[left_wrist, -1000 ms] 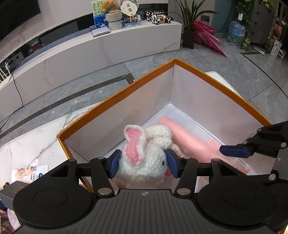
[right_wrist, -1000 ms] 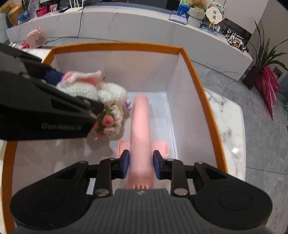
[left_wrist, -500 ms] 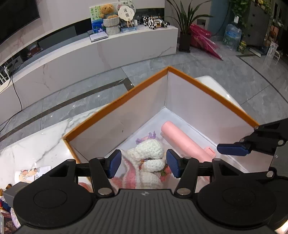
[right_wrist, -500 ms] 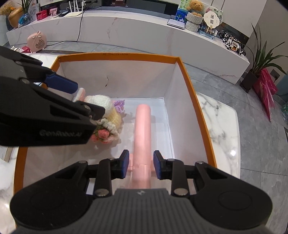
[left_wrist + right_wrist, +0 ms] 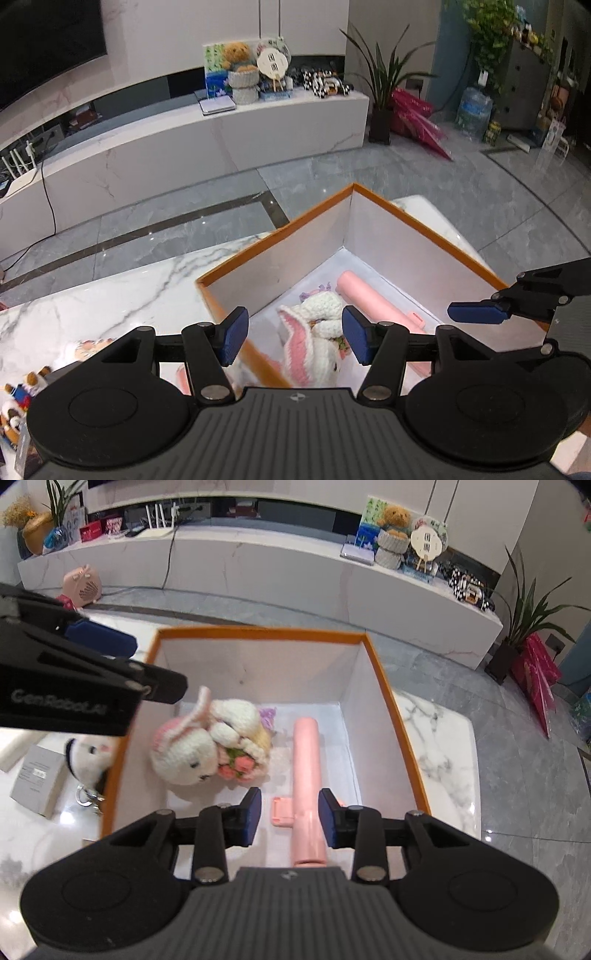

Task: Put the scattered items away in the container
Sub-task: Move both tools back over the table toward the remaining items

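Item one, crocheted white rabbit [image 5: 184,751]: lying on its side on the floor of the container, toward the left wall, pink-lined ear [image 5: 201,707] pointing at the far wall, knitted flower bunch [image 5: 240,766] tucked against its chest. Nothing is gripping it.

Item two, pink tube-shaped object [image 5: 306,771] with a short side tab [image 5: 281,810]: lying lengthwise along the container floor, just beside the rabbit, apart from the right wall. Its near end is sitting between the right gripper's pads without either pad pressing on it.

Container, orange-rimmed box [image 5: 258,632] with white inner walls: standing on the marble tabletop [image 5: 439,746], holding both items. It is likely placed centrally so both hands can be reaching in from the near side.

Right gripper [image 5: 290,821]: jaws opening, a gap showing on each side of the tube, so it is holding nothing. The judgement is that the tube is being let go.

Left gripper [image 5: 291,334]: jaws standing about half open and empty, hovering over the box's near corner with the rabbit visible below between them.

Outside the box, left of it: a small white plush keychain [image 5: 90,758] and a grey card box [image 5: 38,781] are waiting on the tabletop; small figurines [image 5: 16,402] are sitting at the left wrist view's edge. These appear to be the remaining scattered items.
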`<state>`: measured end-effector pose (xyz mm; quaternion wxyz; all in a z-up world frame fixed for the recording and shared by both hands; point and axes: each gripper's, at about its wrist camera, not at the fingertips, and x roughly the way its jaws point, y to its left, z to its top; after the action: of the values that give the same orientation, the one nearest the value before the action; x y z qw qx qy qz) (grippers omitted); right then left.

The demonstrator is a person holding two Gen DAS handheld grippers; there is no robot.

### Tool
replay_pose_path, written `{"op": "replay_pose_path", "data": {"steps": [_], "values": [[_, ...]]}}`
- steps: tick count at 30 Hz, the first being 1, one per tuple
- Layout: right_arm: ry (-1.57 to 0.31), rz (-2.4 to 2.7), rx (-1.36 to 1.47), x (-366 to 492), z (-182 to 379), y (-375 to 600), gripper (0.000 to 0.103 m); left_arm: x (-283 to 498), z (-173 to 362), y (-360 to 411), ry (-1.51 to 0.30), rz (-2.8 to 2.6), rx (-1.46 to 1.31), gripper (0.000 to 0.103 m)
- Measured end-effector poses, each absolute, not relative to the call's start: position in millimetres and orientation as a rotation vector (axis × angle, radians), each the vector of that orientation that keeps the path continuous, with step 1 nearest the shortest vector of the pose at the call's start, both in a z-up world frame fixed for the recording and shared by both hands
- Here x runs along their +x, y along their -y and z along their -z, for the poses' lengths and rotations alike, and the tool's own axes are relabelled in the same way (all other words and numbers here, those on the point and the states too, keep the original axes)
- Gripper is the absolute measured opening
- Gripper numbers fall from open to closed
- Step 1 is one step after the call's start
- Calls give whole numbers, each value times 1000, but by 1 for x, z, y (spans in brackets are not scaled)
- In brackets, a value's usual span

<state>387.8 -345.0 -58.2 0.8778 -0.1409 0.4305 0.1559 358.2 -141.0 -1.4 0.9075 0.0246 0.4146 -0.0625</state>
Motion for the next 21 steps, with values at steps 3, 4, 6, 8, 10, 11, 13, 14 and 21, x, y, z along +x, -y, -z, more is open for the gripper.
{"op": "replay_pose_path", "data": {"steps": [3,4,6,8,10,11,13,14,21], "values": [[-877,-329,-292,377,49,339,37,347,-8,129,-837,120,35,67],[-870,-331,-293,373,46,337,37,342,-12,124,-828,118,22,67],[-855,-337,-295,364,40,332,38,334,-18,115,-806,114,-4,67],[-836,-343,-292,355,34,328,39,324,-25,109,-786,110,-19,67],[-815,-346,-285,346,28,326,42,314,-31,100,-763,102,-25,67],[-805,-345,-279,341,26,325,44,310,-33,95,-752,97,-26,67],[-786,-348,-269,331,22,322,45,300,-37,86,-727,86,-36,67],[-776,-350,-267,326,21,319,46,295,-38,81,-714,83,-46,68],[-702,-375,-232,293,12,304,59,258,-40,32,-617,73,-175,73]]}}
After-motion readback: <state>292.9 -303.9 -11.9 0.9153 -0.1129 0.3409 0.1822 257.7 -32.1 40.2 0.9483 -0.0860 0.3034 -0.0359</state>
